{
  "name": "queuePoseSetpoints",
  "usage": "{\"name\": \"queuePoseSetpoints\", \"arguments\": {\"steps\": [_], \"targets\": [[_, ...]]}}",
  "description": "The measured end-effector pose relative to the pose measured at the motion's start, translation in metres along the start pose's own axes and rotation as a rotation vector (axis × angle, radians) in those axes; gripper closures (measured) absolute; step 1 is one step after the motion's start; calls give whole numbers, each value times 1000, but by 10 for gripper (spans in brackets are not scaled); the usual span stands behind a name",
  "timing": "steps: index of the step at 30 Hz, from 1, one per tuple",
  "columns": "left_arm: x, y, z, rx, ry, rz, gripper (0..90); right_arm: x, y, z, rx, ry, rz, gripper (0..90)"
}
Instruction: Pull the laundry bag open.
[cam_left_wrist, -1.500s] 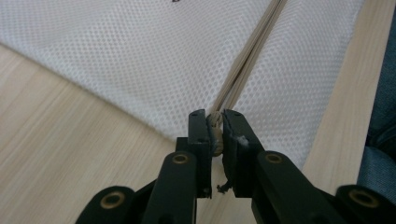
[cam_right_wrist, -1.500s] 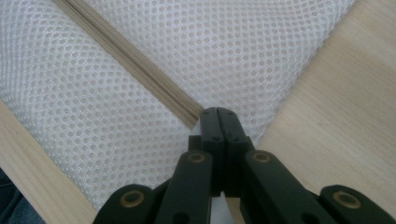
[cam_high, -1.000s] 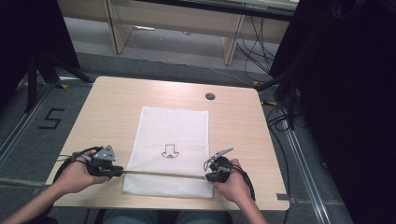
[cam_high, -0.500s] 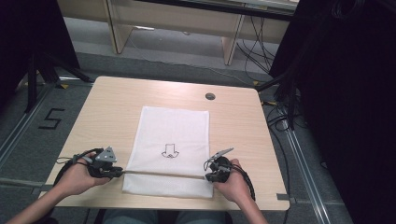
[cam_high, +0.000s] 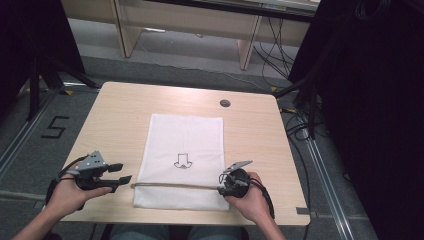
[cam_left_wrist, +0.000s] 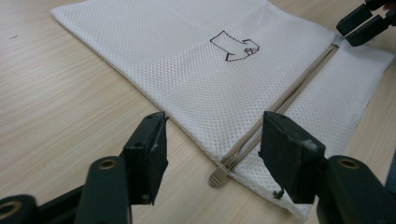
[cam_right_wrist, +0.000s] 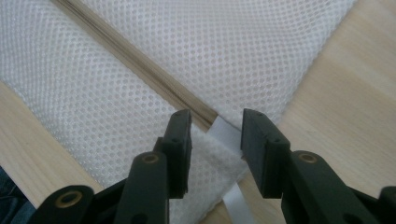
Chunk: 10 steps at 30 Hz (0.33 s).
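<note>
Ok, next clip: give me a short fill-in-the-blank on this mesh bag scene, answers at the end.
1. The white mesh bag lies flat on the wooden ____.
2. The zipper pull lies at the bag's edge nearest the ____ gripper.
3. The jaws of the right gripper stand apart over a white ____ at the zipper's end.
4. The outline drawn on the bag is an ____.

Missing words: table; left; tab; arrow
</note>
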<state>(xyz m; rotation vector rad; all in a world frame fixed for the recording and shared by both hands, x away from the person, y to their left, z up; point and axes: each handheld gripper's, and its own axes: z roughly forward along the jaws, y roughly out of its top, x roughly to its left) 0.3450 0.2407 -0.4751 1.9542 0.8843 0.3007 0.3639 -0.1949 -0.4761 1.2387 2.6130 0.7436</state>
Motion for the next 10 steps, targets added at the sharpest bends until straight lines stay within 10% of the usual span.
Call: {"name": "queuePoseSetpoints", "arguments": {"steps": [10], "targets": [[16, -2, -1, -17, 67, -28, 364, -3, -2, -10, -56, -6, 56, 590]]}}
